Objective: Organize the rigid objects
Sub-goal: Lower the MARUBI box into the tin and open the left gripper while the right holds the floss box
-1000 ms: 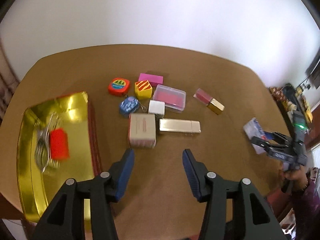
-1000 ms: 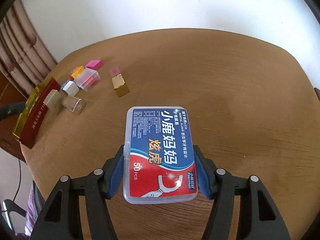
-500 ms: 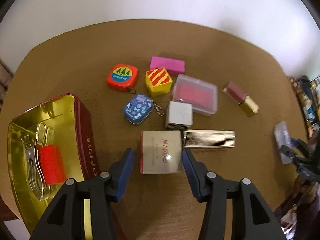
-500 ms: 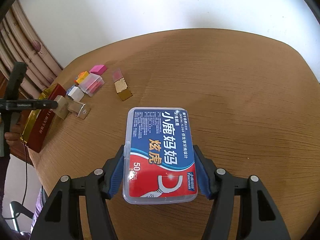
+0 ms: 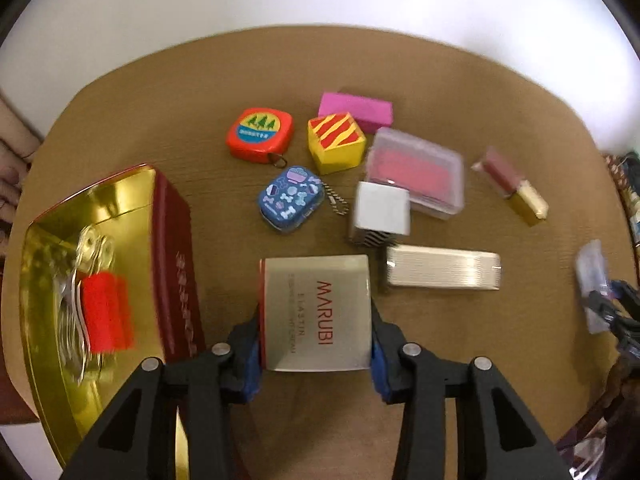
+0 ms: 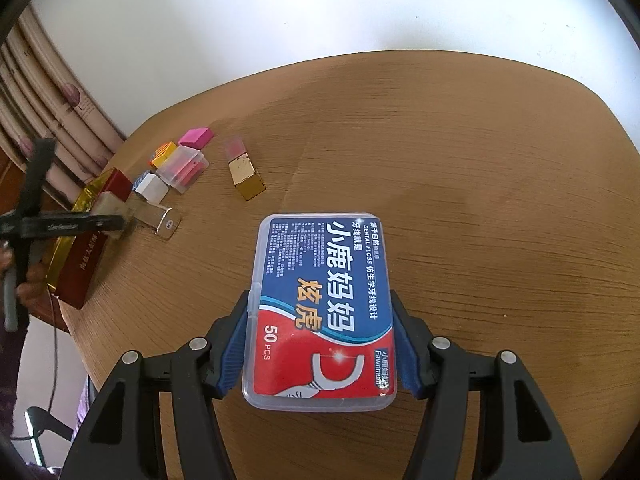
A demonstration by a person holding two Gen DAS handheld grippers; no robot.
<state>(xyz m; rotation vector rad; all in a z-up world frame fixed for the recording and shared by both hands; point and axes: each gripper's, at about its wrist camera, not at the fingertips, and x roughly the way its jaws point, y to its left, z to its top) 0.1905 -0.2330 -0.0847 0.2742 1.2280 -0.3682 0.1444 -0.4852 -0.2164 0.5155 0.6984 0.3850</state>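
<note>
In the left wrist view, the left gripper (image 5: 316, 344) points steeply down at the wooden table (image 5: 440, 92), its jaws closing on the cream MARUBI box (image 5: 316, 312), which sits between the blue pads (image 5: 252, 356); both pads already lie against the box's sides. The box rests on the table near the front edge.

Left of it stands the open gold tin (image 5: 100, 208) with dark red outer walls. Inside lie a red block (image 5: 105, 312) and some blurred shiny metal pieces (image 5: 76, 280) beneath it; what they are cannot be told.

Just right of the box lies a ribbed silver case (image 5: 442, 272). Beyond are a white cube (image 5: 382, 210) and a blue keychain pouch (image 5: 290, 198). Farther on sit a clear lidded box (image 5: 416, 176) with pink contents, a yellow cube with red stripes (image 5: 336, 142), a red tape measure (image 5: 260, 134) and, farthest, a pink block (image 5: 356, 111). Apart to the right lies a lipstick with a gold base (image 5: 512, 186).

In the right wrist view, the right gripper (image 6: 320, 352) grasps a clear floss-pick box (image 6: 322, 308) with a blue and red label, both pads tight on its long sides, held above the table's near right part, well apart from the cluster. The label hides its contents.
</note>
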